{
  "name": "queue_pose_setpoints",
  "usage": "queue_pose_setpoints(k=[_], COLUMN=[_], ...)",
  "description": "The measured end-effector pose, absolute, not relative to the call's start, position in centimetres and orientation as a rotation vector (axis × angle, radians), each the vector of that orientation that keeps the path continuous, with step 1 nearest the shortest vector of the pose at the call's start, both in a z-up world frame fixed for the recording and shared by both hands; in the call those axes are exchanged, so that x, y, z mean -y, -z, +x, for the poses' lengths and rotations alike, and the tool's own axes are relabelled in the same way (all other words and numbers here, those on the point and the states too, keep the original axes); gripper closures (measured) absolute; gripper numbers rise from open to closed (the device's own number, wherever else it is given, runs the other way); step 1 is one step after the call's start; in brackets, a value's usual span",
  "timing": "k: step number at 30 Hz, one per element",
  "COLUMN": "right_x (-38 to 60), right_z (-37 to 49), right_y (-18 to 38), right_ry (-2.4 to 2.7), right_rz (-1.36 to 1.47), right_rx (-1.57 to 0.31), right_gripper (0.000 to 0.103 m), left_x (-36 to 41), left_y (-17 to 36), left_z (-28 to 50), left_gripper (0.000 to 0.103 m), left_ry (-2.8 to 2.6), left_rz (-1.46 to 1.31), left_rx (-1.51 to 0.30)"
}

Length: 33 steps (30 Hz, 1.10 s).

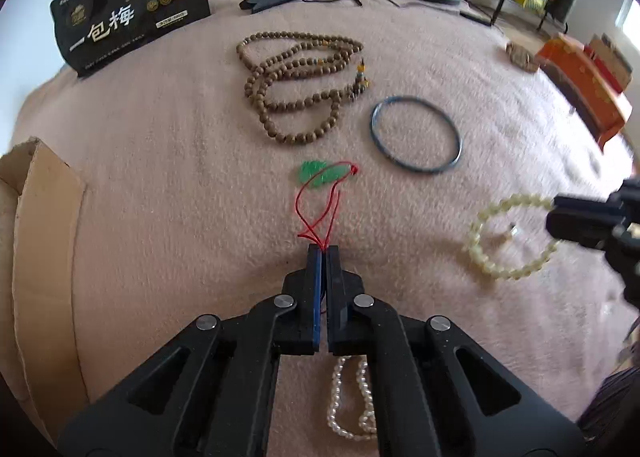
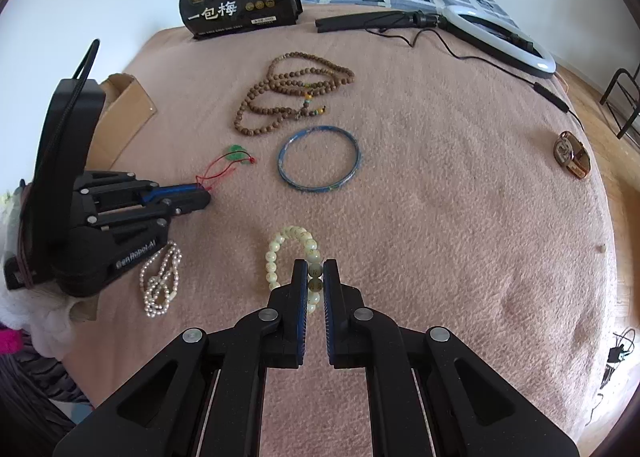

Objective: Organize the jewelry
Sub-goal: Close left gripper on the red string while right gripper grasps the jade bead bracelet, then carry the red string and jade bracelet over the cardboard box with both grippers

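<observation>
Gripping the red cord (image 1: 320, 213) of the green pendant (image 1: 320, 173), your left gripper (image 1: 323, 249) has its jaws pressed together on the cord's end, with the pendant lying on the pink blanket (image 1: 160, 177) just ahead. At the far left a cardboard box (image 1: 44, 217) sits on the blanket, and a pearl strand (image 1: 352, 397) lies under the left gripper. Farther back are the black bag (image 1: 132, 13) and, to its right, the brown bead necklace (image 1: 296, 85). Next to that necklace lies the blue bangle (image 1: 416, 133), flat and apart from everything else. On the right, your right gripper (image 2: 316, 269) is clamped on the pale bead bracelet (image 2: 280, 253), jaws narrow with a bead between them; the bracelet's free loop stands out in front of the tips. A ring light (image 2: 500, 37) lies at the back right, and a small brown piece (image 2: 572, 159) near the bed's right edge.
</observation>
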State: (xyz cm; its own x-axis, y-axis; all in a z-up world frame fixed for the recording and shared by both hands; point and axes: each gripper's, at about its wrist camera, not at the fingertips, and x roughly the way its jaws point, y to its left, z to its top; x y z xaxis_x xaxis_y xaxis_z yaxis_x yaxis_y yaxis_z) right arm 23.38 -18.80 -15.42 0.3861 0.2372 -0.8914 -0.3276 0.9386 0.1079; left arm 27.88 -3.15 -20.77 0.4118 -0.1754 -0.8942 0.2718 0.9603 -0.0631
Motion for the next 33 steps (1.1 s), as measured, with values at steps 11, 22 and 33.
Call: queue_pose_setpoints(k=[11, 22, 33], right_x=[18.0, 17.4, 14.2], right_z=[22.7, 21.7, 21.3], right_y=[12.6, 8.8, 6.0], right_ry=[-0.373, -0.391, -0.450], right_rz=[-0.090, -0.038, -0.014], right_rx=[-1.040, -0.946, -0.878], right_gripper=[0.097, 0.097, 0.097], left_x=[1.1, -0.9, -5.1], left_y=[13.3, 8.0, 4.3], left_z=[26.6, 24.3, 21.3], left_gripper=[0.103, 0.103, 0.103], left_ry=[0.311, 0.326, 0.281], left_rz=[0.007, -0.067, -0.124], left_rx=[-0.939, -0.843, -0.761])
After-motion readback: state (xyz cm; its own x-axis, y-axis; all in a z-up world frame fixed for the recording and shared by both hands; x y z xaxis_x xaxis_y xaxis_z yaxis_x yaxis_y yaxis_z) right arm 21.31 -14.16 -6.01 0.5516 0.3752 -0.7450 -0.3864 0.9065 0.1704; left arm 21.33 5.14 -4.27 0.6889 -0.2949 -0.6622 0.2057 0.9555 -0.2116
